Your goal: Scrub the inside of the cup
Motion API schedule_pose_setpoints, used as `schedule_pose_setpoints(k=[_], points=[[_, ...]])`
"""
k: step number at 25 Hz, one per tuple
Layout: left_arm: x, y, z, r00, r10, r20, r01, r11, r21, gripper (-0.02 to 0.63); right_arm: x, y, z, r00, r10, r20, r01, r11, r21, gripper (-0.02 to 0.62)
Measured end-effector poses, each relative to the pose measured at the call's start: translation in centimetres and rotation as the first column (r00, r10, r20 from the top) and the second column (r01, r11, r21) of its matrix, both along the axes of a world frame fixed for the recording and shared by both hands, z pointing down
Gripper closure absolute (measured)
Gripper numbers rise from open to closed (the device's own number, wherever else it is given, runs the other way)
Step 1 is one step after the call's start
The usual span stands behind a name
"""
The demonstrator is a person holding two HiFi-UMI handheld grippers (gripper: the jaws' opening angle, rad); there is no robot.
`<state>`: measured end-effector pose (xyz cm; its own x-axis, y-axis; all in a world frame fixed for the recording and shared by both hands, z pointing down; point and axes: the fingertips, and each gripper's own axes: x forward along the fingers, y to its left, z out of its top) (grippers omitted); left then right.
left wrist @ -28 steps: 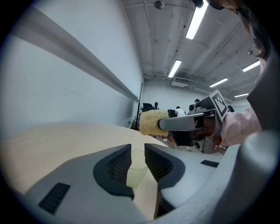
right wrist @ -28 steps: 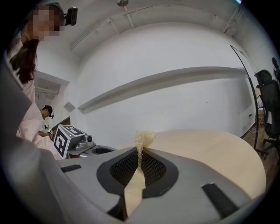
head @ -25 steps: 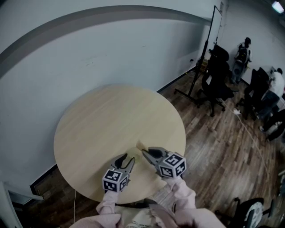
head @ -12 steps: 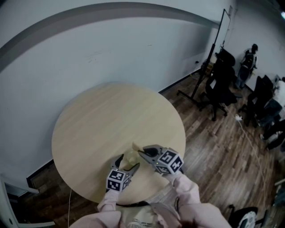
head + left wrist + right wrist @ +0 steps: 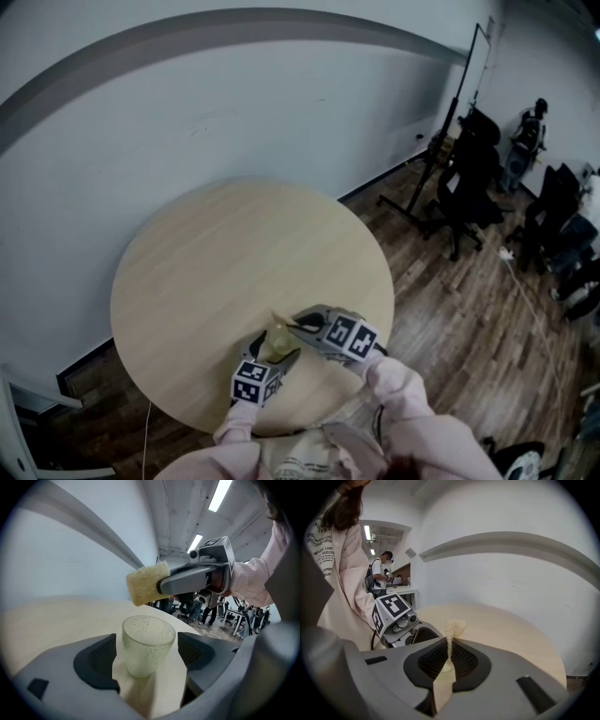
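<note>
Now the left claw (image 5: pixel 270 351), jaws just opened wide, straddles the dimpled glass cup (image 5: pixel 147 644) standing upright on the round tabletop (image 5: pixel 216 253); the right claw (image 5: pixel 449 652) pinches a yellow sponge (image 5: pixel 143 583) just above its rim.

The cup (image 5: pixel 147 644) is a clear, faintly green tumbler with a dimpled wall. It stands upright, mouth up and empty, on the tabletop (image 5: pixel 216 262) near the edge closest to the person. It sits between the jaws of the left gripper (image 5: pixel 146 654), which have just been opening. Both pads stand clear of its sides.

The sponge (image 5: pixel 143 583) is a pale yellow, coarse block. It is pinched thin between the closed jaws of the right gripper (image 5: pixel 449 656), with one end sticking out past the tips. It hangs in the air just above the cup's rim, outside the cup and not touching it.
</note>
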<state>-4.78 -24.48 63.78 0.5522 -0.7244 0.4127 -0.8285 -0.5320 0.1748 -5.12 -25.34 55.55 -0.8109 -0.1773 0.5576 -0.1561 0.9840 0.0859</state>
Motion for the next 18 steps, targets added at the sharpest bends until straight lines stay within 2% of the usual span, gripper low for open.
schedule_pose_setpoints(k=[9, 18], points=[[0.2, -0.5, 0.5, 1.0, -0.009, -0.016, 0.009, 1.0, 0.01, 0.201, -0.6, 0.5, 1.1, 0.985, -0.121, -0.119, 0.128, 0.99, 0.055, 0.568], [0.7, -0.6, 1.0, 1.0, 0.019, -0.008, -0.019, 1.0, 0.011, 0.233, -0.5, 1.2, 2.6, 0.948, -0.212, -0.237, 0.24, 0.966, 0.096, 0.568]])
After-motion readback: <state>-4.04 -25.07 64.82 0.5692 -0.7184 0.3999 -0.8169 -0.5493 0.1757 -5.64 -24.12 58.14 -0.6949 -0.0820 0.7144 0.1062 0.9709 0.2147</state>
